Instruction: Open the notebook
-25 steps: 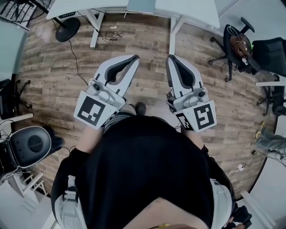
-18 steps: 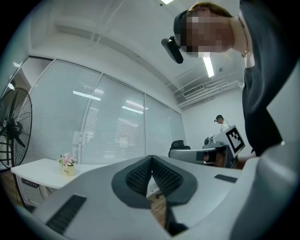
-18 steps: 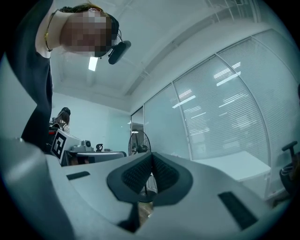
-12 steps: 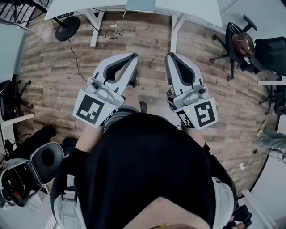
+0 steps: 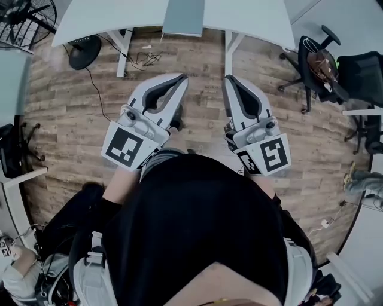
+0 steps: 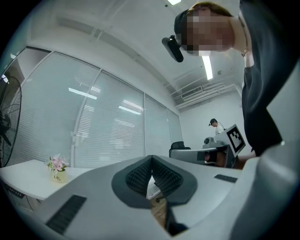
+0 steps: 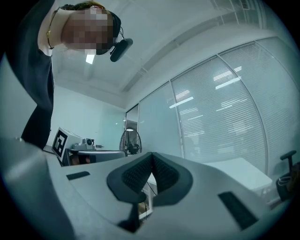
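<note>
A flat grey-blue rectangle (image 5: 184, 17), possibly the notebook, lies at the near edge of the white table (image 5: 114, 18) at the top of the head view. Both grippers are held out in front of the person's body, above the wooden floor and short of the table. My left gripper (image 5: 179, 78) is shut, its ribbed pads (image 6: 140, 174) meeting at the tips with nothing between them. My right gripper (image 5: 229, 79) is likewise shut and holds nothing, its pads (image 7: 161, 172) pressed together. Neither gripper view shows the notebook.
A standing fan (image 5: 24, 18) and its round base (image 5: 84, 52) are at the far left. Cables (image 5: 146, 58) lie under the table. Office chairs (image 5: 323, 63) stand at the right. A small flower pot (image 6: 57, 168) sits on the table, and another person (image 6: 215, 125) stands in the distance.
The table and grey-blue rectangle have come closer and show more in the head view. The chair at lower left has slid out of sight. Both grippers stay shut, held the same way.
</note>
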A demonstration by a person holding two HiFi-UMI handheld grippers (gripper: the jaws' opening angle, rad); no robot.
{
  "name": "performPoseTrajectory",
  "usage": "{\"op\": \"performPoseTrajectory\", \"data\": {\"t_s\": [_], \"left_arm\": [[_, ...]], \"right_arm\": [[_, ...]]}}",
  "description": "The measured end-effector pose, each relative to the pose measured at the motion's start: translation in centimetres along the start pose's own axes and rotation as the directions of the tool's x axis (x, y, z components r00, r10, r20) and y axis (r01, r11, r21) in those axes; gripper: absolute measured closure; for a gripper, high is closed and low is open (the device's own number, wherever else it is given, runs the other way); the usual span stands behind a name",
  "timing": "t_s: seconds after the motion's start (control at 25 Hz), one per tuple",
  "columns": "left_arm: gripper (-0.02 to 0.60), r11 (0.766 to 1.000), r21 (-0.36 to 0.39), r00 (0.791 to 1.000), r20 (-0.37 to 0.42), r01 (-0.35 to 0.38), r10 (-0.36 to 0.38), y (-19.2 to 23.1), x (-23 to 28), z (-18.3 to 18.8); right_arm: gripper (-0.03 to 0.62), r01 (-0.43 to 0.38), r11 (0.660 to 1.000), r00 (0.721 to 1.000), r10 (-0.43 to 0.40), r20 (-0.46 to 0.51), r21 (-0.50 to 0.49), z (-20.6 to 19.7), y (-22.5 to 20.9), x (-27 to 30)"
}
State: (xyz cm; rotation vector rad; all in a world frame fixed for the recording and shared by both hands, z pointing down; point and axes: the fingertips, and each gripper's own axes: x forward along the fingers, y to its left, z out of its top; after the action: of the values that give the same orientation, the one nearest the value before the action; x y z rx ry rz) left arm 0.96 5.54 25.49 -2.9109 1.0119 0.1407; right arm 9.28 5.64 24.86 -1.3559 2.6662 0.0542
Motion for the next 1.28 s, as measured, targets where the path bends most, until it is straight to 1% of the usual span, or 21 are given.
{"op": "performPoseTrajectory", "data": {"t_s": [0.12,0.4,0.76,0.88,1.04,1.2,1.28], "left_arm": [[0.569,1.000,0.003,1.000,-0.008,0.005,-0.005,2.2,1.1,-0.3],[0.569,0.999,-0.010,0.999,-0.020,0.035,-0.035,7.0,4.7,-1.6],[0.569,0.999,-0.013,0.999,-0.002,0.051,-0.051,12.9,7.6,-1.1],[0.569,0.998,-0.025,0.999,0.007,0.054,-0.054,14.5,8.2,-0.8],[0.569,0.998,-0.028,0.998,0.005,0.058,-0.058,16.7,9.0,-0.9],[0.569,0.998,-0.022,0.998,-0.013,0.065,-0.066,18.8,10.2,-1.5],[0.569,0.997,-0.020,0.997,-0.011,0.071,-0.071,19.8,11.0,-1.5]], "right_arm": [[0.589,0.003,1.000,1.000,-0.003,-0.007,-0.007,-0.3,-0.9,1.9],[0.589,0.051,0.999,0.999,-0.052,-0.013,-0.004,-1.2,-4.7,6.6],[0.591,0.068,0.998,0.998,-0.068,-0.016,-0.008,-1.4,-6.9,12.4],[0.591,0.069,0.998,0.997,-0.069,-0.018,-0.011,-1.6,-7.2,14.2],[0.591,0.058,0.998,0.998,-0.058,-0.015,0.019,-1.5,-7.4,16.5],[0.591,0.084,0.996,0.996,-0.084,-0.014,-0.013,-1.8,-9.4,18.3],[0.591,0.085,0.996,0.996,-0.085,-0.013,-0.005,-1.8,-9.9,19.3]]}}
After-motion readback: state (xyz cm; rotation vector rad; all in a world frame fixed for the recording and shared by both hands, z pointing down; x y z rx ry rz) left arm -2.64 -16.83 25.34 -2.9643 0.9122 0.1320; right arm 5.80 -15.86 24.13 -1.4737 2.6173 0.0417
